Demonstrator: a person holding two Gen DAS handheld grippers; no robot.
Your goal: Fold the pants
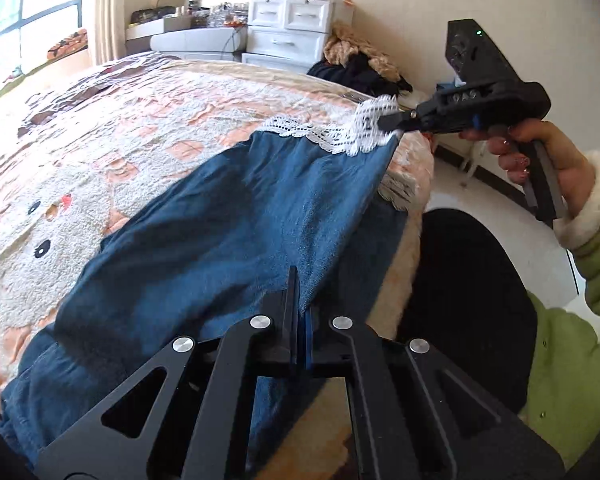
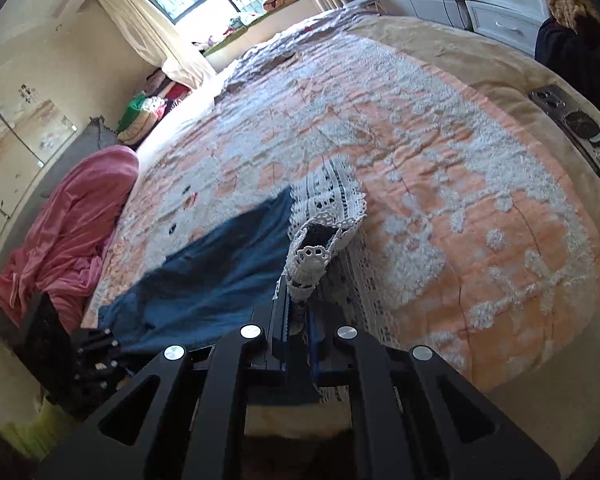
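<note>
Blue pants (image 1: 204,240) with a white lace hem (image 1: 340,136) lie stretched along the near edge of a bed with a pink and white bedspread (image 1: 120,128). My left gripper (image 1: 300,296) is shut, and the taut side edge of the pants runs straight into its fingertips near the waist end. My right gripper (image 1: 384,122), held by a hand in a green sleeve, is shut on the lace hem at the bed's corner. In the right wrist view the lace hem (image 2: 324,208) wraps around the right gripper (image 2: 304,280), and the blue pants (image 2: 220,272) run left to the left gripper (image 2: 96,352).
White drawers (image 1: 288,24) and a pile of clothes (image 1: 360,60) stand beyond the bed. A pink blanket (image 2: 68,232) is heaped at the bed's left side. A black device (image 2: 572,132) lies on the far right of the bed. Pale floor (image 1: 480,188) shows past the corner.
</note>
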